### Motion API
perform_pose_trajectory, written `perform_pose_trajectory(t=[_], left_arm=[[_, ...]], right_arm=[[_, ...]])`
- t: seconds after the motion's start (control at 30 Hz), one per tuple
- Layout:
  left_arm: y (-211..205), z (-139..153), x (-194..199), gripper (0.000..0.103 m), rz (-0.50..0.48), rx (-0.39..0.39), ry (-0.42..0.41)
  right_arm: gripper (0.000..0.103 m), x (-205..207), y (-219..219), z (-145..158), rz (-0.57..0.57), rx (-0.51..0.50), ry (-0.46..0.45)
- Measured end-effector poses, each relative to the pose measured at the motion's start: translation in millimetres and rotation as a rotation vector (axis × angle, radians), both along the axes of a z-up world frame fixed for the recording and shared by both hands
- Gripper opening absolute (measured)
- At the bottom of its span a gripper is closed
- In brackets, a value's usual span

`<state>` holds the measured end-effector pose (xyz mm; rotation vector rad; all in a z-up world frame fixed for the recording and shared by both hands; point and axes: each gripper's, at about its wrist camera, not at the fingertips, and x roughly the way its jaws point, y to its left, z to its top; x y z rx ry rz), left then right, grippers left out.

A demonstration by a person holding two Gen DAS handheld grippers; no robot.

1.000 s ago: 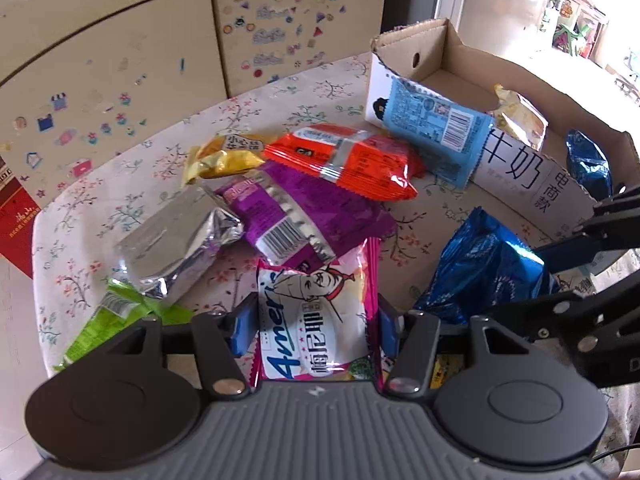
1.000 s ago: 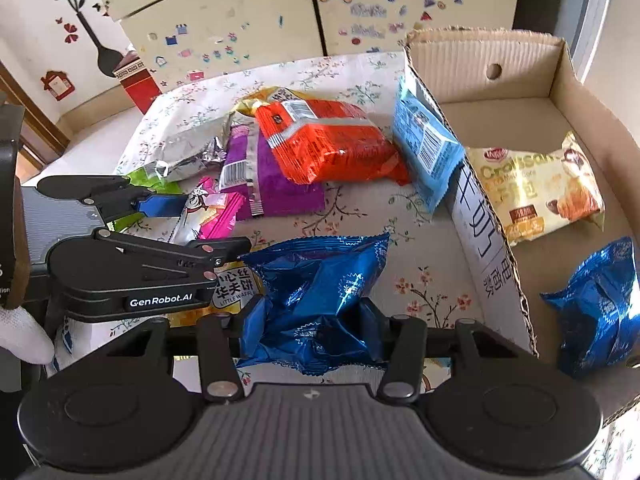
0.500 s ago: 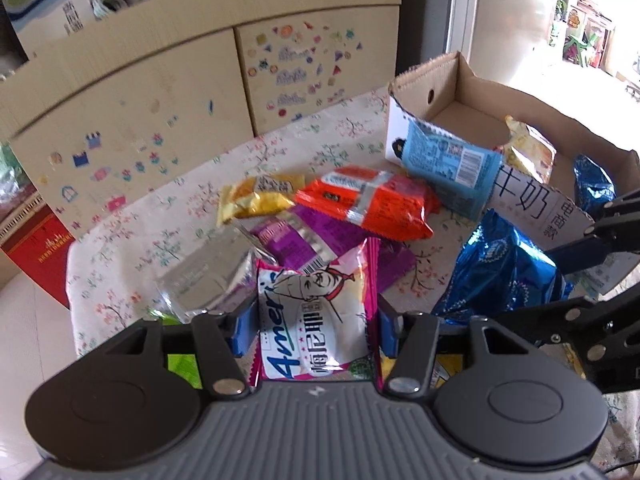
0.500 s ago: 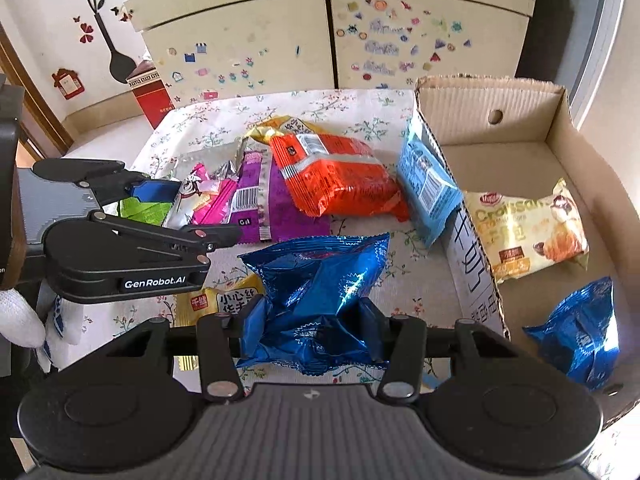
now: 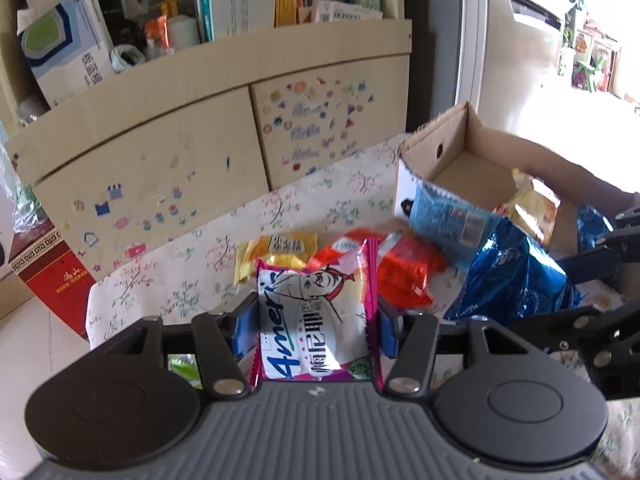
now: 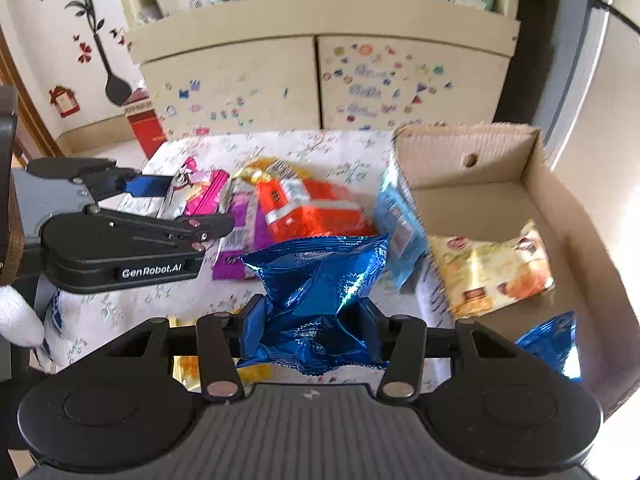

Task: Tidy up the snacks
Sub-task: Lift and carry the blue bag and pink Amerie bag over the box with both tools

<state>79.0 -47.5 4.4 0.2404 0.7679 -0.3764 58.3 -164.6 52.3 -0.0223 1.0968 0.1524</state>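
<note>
My left gripper [image 5: 314, 320] is shut on a pink and white snack packet [image 5: 316, 320] and holds it above the table. My right gripper [image 6: 312, 320] is shut on a crumpled blue foil snack bag [image 6: 320, 292], also lifted; this bag shows in the left wrist view [image 5: 512, 280]. The cardboard box [image 6: 464, 148] stands at the right, holding a yellow croissant packet [image 6: 492, 268] and another blue bag [image 6: 552, 344]. A light blue packet [image 6: 400, 224] leans on the box's left wall. Orange [image 6: 316, 212], purple [image 6: 240, 232] and yellow [image 5: 280, 248] packets lie on the floral tablecloth [image 6: 320, 144].
A cream cabinet [image 6: 320, 84] with stickers stands behind the table, its top crowded with boxes. A red box [image 5: 52, 280] sits on the floor at the left. The left gripper's body [image 6: 120, 248] is at the left of the right wrist view.
Both grippers have risen and drawn back with their packets held. The table and box look farther away, and the cabinet top has come into view.
</note>
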Motion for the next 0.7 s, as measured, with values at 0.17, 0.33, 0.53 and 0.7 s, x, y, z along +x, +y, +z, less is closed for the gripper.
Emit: perform_pose_trajectory(t=[0.17,0.33,0.53,0.7], left_arm=[[-11.1,4.8,0.9,0.057,0.001,-0.025,-0.019],[-27.0,12.8,-0.4,0.057,-0.012,-0.036,-0.063],[-52.7,17.7,-0.5,0.057,-0.025,-0.114,-0.064],[-81.6,21.5,-5.7,0.057,-0.090,-0.126,-0.081]], right_arm=[[0.056,0.1,-13.8,12.8,-0.037,-0.006,-0.045],[0.056,-2.1,-33.4,29.0,-0.083,-0.002,-0.096],[0.056,-6.6,-66.6,48.0,-0.187,0.022,-0.150],[0.056,-12.8,-92.9,55.1,-0.272,0.028,-0.172]])
